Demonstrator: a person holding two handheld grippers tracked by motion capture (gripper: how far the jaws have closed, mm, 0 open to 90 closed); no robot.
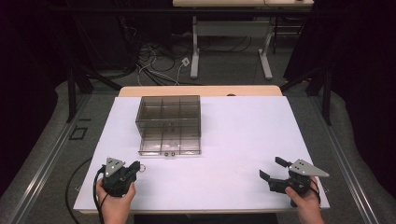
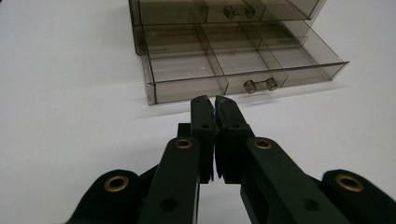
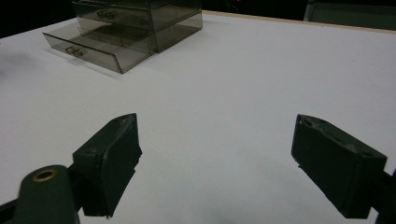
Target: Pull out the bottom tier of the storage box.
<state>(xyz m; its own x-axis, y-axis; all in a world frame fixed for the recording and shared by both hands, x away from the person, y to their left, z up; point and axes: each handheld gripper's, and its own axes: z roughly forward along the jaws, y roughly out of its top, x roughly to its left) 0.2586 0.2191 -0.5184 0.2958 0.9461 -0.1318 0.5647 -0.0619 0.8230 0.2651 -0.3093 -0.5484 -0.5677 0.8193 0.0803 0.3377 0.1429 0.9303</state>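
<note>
A smoky clear plastic drawer box (image 1: 169, 111) stands on the white table top, left of centre. Its lower drawer (image 1: 170, 142) is pulled out toward me, split into compartments that look empty, with a small clear handle (image 2: 260, 85) at the front. My left gripper (image 1: 136, 167) rests near the front left, shut, with its jaws pressed together and pointing at the drawer (image 2: 243, 65). A tiny ring-like thing (image 1: 142, 168) sits at its tip; I cannot tell if it is held. My right gripper (image 1: 272, 168) lies at the front right, open and holding nothing (image 3: 215, 140).
The white sheet (image 1: 243, 135) covers the table top, with a wooden edge (image 1: 201, 91) at the back. Another table's legs and loose cables (image 1: 159, 65) are on the floor beyond. Black cables trail from the left gripper over the table's front edge.
</note>
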